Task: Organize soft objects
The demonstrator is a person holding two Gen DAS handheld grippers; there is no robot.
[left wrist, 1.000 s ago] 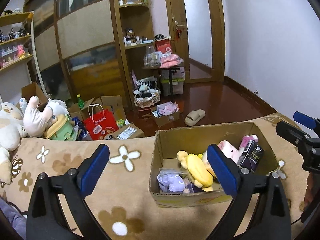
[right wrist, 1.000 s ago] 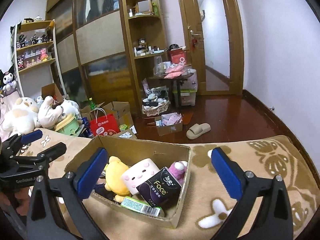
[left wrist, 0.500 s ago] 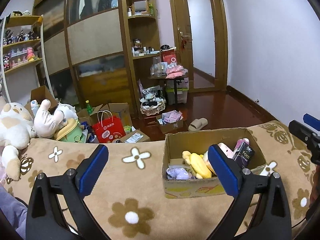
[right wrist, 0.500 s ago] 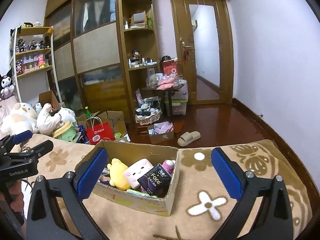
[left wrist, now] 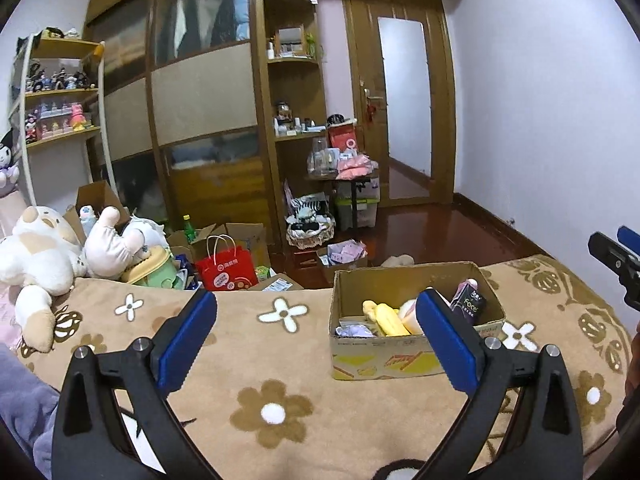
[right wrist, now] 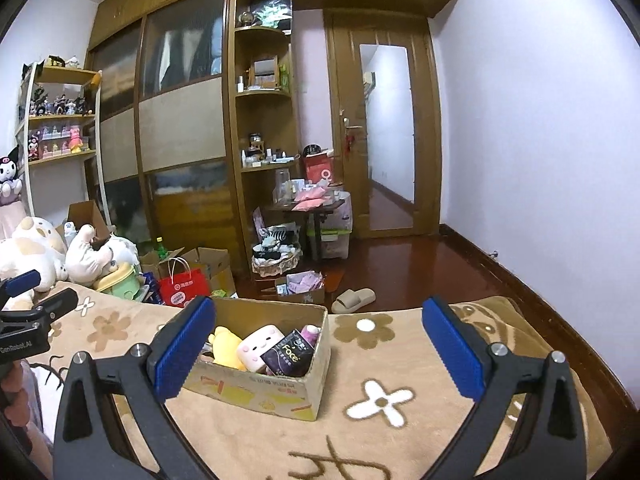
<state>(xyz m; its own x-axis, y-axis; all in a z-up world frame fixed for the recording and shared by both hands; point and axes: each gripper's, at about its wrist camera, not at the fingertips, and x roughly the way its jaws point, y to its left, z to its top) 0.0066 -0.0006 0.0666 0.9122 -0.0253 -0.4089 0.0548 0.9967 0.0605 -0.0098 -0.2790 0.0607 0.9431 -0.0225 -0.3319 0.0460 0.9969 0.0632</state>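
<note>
A cardboard box [left wrist: 376, 356] stands on the brown flowered blanket [left wrist: 248, 360]; it also shows in the right wrist view [right wrist: 276, 394]. It holds a yellow plush [right wrist: 226, 346], a pink-white square plush [right wrist: 260, 346], a black tissue pack [right wrist: 290, 354] and a purple packet [left wrist: 354, 330]. My left gripper [left wrist: 316, 338] is open and empty, held back from the box. My right gripper [right wrist: 318, 346] is open and empty, above and behind the box.
Large plush toys [left wrist: 40, 248] lie at the blanket's left edge. Beyond the blanket's far edge are a red bag [left wrist: 226, 270], open boxes, a slipper [right wrist: 354, 300] and a wooden wardrobe [left wrist: 200, 120]. The other gripper shows at each view's side.
Both grippers have drawn back and up from the box, which now looks smaller and farther. Both stay open and empty.
</note>
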